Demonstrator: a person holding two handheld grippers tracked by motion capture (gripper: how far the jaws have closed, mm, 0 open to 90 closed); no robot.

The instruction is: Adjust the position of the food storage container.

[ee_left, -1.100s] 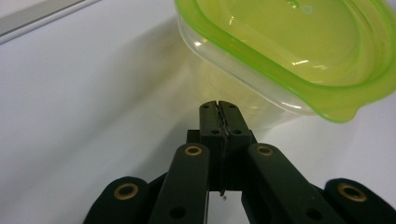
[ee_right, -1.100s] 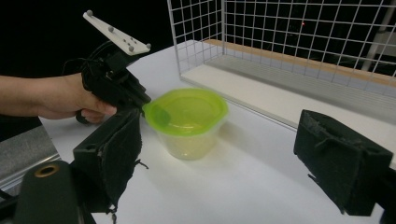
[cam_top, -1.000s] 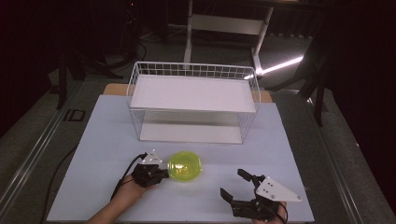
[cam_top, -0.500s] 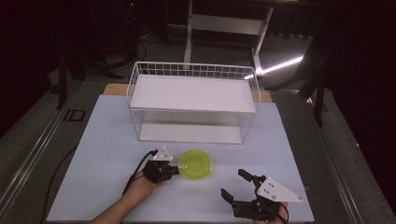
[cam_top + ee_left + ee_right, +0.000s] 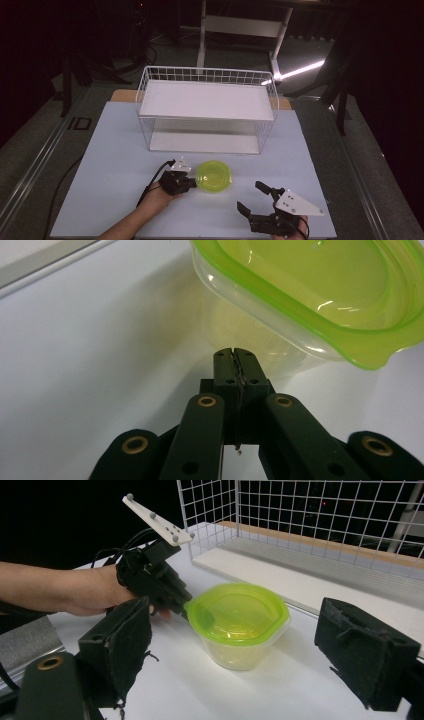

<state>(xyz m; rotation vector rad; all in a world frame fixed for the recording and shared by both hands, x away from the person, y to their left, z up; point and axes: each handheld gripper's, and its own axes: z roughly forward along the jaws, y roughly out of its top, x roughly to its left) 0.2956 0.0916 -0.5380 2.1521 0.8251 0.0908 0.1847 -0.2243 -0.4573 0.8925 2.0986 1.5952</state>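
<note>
With my left hand-held gripper (image 5: 186, 181) pinched fully closed and holding nothing, I have been nudging the green-lidded container (image 5: 214, 175) across the counter (image 5: 115, 150). Compared with a second ago, the container has slid toward three o'clock and a touch toward twelve, so it now sits nearer the middle of the counter's front half, just ahead of the open side of the wire basket (image 5: 207, 107). In the left gripper view my closed tips (image 5: 234, 357) sit right against the clear wall of the tub, under the lip of its lid; in the right gripper view that gripper (image 5: 172, 597) meets the lid's rim at about nine o'clock.

My right hand-held gripper (image 5: 256, 197) rests at about four o'clock from the container, its pads (image 5: 125, 640) spread wide with nothing between them, and it has not shifted.

My reading is that the push is meant to line the container up with the right gripper: from that view the tub already stands squarely between the spread pads, though farther off. A forward reach and a close on the tub's body looks like the sensible follow-up, minding that the light container could tip or skate away.
</note>
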